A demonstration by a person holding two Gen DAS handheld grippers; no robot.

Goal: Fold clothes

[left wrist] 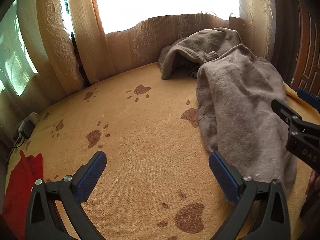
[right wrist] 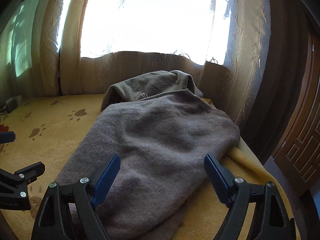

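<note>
Left gripper and right gripper, jaws apart, holding nothing. Grey garment lies lengthwise on the paw-print blanket, apparently folded once; far end still bunched at the curtain. Further folds remain.

The bed is covered in a yellow-orange blanket printed with brown paw marks. A plain grey-brown sweater is seen on it, fuzzy and unpatterned. A red cloth is shown at the bed's left edge. The curtains are coloured cream and embossed with a scroll pattern. Each tool, left and right, is made in black with blue ribbed pads. A brown panelled door is glimpsed at the right.
</note>
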